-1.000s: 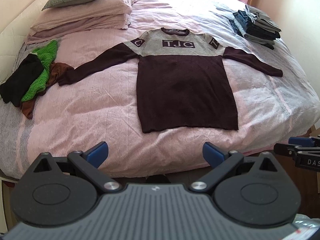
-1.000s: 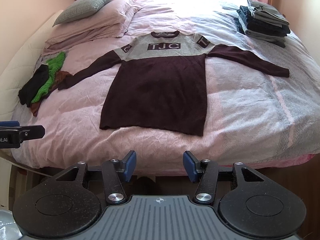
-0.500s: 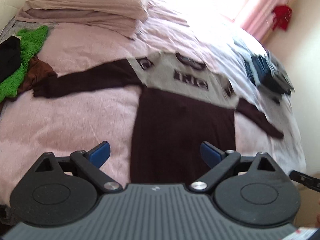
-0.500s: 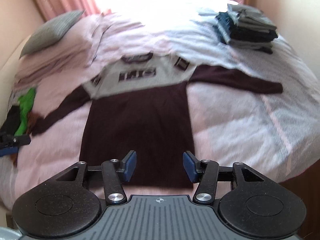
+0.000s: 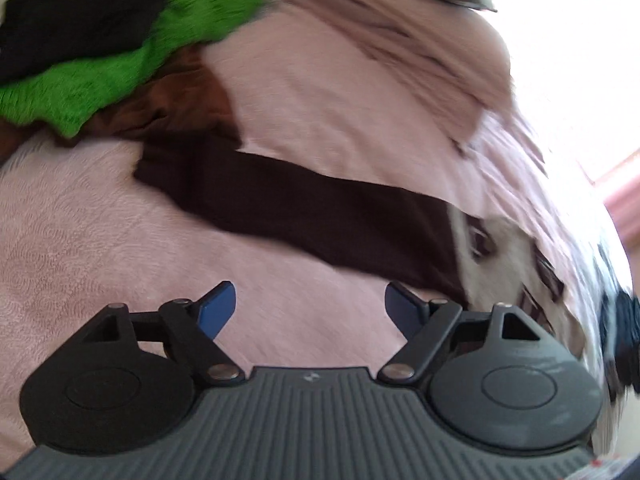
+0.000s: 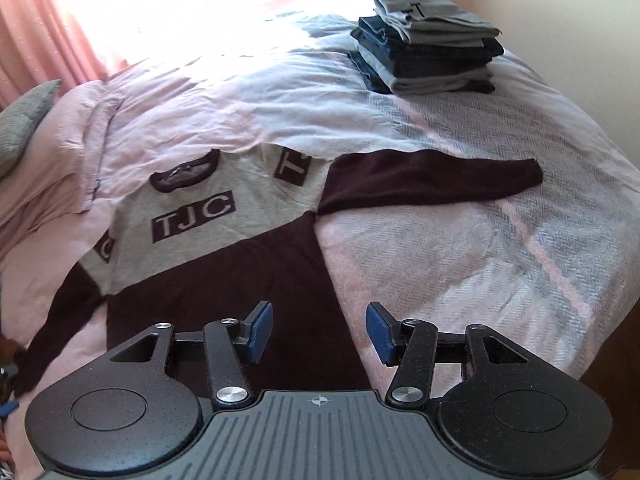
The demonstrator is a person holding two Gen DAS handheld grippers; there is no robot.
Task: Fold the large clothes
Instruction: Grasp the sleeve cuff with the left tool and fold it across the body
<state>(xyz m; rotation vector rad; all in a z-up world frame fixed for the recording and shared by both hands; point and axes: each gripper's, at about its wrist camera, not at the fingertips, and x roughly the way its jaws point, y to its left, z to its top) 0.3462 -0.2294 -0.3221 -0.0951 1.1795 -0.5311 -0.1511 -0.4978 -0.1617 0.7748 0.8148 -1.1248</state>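
A dark maroon and grey sweater (image 6: 224,256) marked TJC lies flat on the pink bed, sleeves spread. Its right sleeve (image 6: 432,180) reaches toward the bed's right side. In the left wrist view the left sleeve (image 5: 304,208) runs across the bedcover, its cuff toward the upper left. My left gripper (image 5: 310,312) hovers open just short of that sleeve, with nothing between its fingers. My right gripper (image 6: 318,330) is open above the sweater's right side edge, near the hem, holding nothing.
A heap of black, green and brown clothes (image 5: 104,60) lies just beyond the left cuff. Pillows (image 5: 420,40) sit at the bed's head. A stack of folded clothes (image 6: 428,44) rests at the far right corner. Pink curtains (image 6: 44,36) hang behind the bed.
Both grippers have moved forward over the bed. The left one swung left toward the left sleeve; the right one came in over the sweater's right side. Both stayed open.
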